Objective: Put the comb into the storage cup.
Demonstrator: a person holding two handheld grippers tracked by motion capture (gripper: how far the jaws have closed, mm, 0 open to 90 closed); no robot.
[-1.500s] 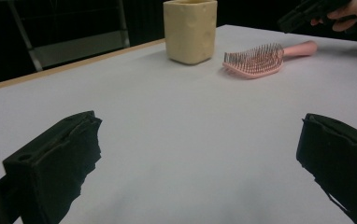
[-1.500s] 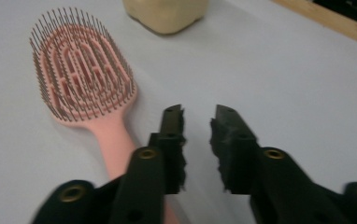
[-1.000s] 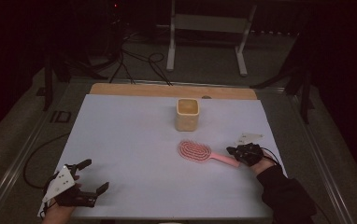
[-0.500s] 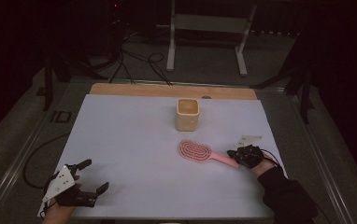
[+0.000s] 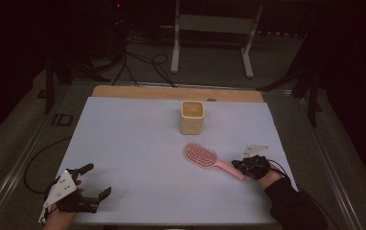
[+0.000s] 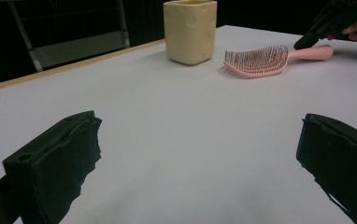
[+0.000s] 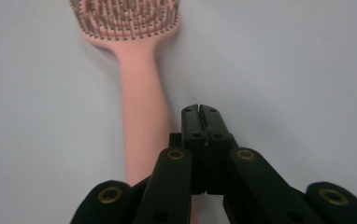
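Very little is changed from the pictures a moment before: the pink brush (image 5: 201, 155) is seen in the same spot, and both grippers are found almost where they were. The brush is laid flat on the white table (image 5: 133, 139), a little in front of the yellow cup (image 5: 192, 117) and apart from it, with its bristles turned up and its handle pointed toward the right gripper (image 5: 248, 165). In the right gripper view, the two jaws are seen pressed together with nothing between them. They are held just beside the handle (image 7: 141, 107), not around it, so the brush is not gripped. The left gripper (image 5: 99, 178) is rested near the front left corner of the table, well apart from the brush. In the left gripper view its jaws are seen spread wide, and nothing is held between them. The cup (image 6: 189, 30) and the brush (image 6: 256, 60) are seen far off across the bare table, with the right gripper (image 6: 307, 42) at the handle's end. Since nothing is moved, the work is judged to be at its very start. The brush is not yet picked up. It is guessed that the right jaws must be opened first and set around the handle before the brush can be lifted, perhaps toward the cup.
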